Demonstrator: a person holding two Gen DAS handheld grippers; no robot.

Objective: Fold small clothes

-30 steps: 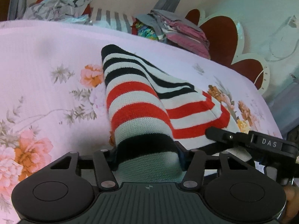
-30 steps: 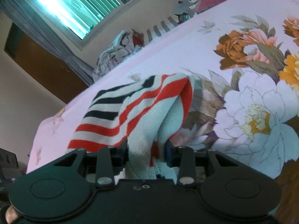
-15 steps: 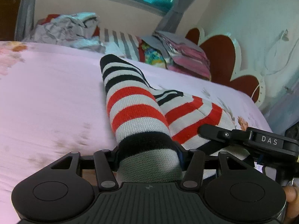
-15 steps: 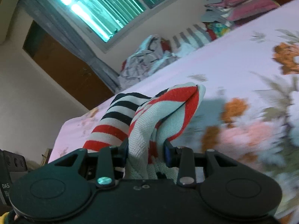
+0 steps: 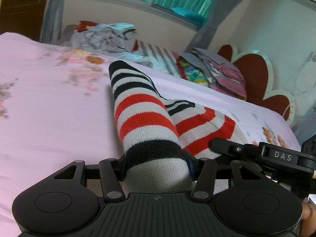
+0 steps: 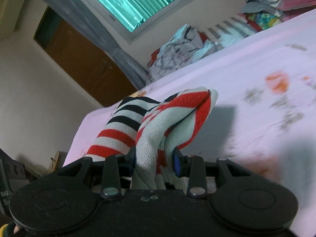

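Observation:
A small knit garment with red, black and pale grey stripes is held up off the pink floral bedsheet. My left gripper is shut on one bunched end of it. My right gripper is shut on another bunched part of the same garment, whose red-edged fold sticks up ahead. The right gripper's body shows close by at the right of the left wrist view.
A heap of crumpled clothes and a folded stack lie at the bed's far edge under the window. A red scalloped headboard stands at the right. A brown door is at the left.
Both grippers have lifted and tilted up with the striped garment. The bed's flowers dropped out of view; the window and far wall now fill the top.

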